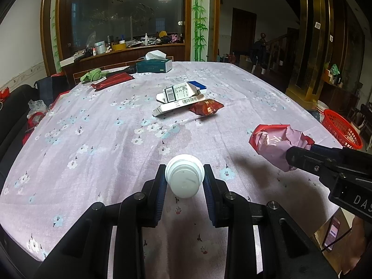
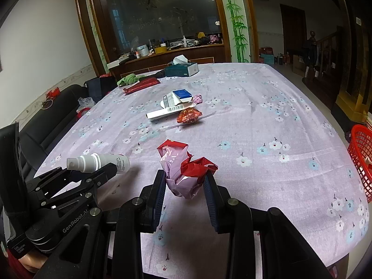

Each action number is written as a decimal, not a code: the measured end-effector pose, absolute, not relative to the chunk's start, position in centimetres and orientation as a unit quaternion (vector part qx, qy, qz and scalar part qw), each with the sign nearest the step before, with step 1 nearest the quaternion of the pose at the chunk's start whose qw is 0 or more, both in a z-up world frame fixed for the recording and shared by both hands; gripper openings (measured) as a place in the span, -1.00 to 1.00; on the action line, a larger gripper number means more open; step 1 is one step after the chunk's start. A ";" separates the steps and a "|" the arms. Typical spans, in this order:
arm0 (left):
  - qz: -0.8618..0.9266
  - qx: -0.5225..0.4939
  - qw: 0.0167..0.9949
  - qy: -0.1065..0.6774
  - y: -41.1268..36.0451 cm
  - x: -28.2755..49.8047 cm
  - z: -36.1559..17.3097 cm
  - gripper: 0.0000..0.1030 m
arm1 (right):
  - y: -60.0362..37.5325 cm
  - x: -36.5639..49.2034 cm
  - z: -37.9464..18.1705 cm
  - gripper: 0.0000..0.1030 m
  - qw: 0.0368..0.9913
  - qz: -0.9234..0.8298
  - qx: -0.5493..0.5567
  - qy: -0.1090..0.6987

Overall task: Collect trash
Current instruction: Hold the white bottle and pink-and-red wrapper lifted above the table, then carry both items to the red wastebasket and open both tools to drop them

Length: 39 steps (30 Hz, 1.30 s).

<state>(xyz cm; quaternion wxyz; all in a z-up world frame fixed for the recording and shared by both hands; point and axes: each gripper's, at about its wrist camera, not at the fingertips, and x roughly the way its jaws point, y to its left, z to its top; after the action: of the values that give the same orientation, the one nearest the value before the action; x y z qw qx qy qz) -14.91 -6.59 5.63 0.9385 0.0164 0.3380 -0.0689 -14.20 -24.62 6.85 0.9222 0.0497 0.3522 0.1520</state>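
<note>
Left gripper (image 1: 184, 181) clamping smooth white plastic bottle (image 1: 184, 177), right gripper (image 2: 186, 182) clamping crumpled glossy wrapper (image 2: 183, 169)

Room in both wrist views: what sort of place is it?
Probably a home dining or living room: a large table under a lilac floral cloth, a dark wooden glass-fronted cabinet with a cluttered shelf, and a black sofa beside the table.

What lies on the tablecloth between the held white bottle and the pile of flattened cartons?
Only bare flowered tablecloth lies between the white bottle and the flattened cartons; the left wrist view shows it best.
</note>
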 end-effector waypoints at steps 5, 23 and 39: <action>-0.071 0.018 0.938 0.340 -6.7 -14.5 5.5 -0.44 | -24.6 -14.0 6.6 -0.31 0.921 0.151 0.051 0.356; -0.182 0.029 0.920 0.345 -12.2 -11.9 7.7 -0.44 | -32.6 -13.3 7.9 -0.31 0.933 0.075 0.108 0.335; -0.392 0.089 0.849 0.343 -35.4 -9.2 11.5 -0.44 | -54.4 -18.2 10.3 -0.30 0.929 -0.121 0.215 0.275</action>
<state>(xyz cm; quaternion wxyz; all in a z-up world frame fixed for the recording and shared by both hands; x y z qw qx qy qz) -9.24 -35.40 11.50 0.8487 0.0888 0.3434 -0.3922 -18.20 -54.36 10.25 0.9292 0.2154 0.2748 -0.1213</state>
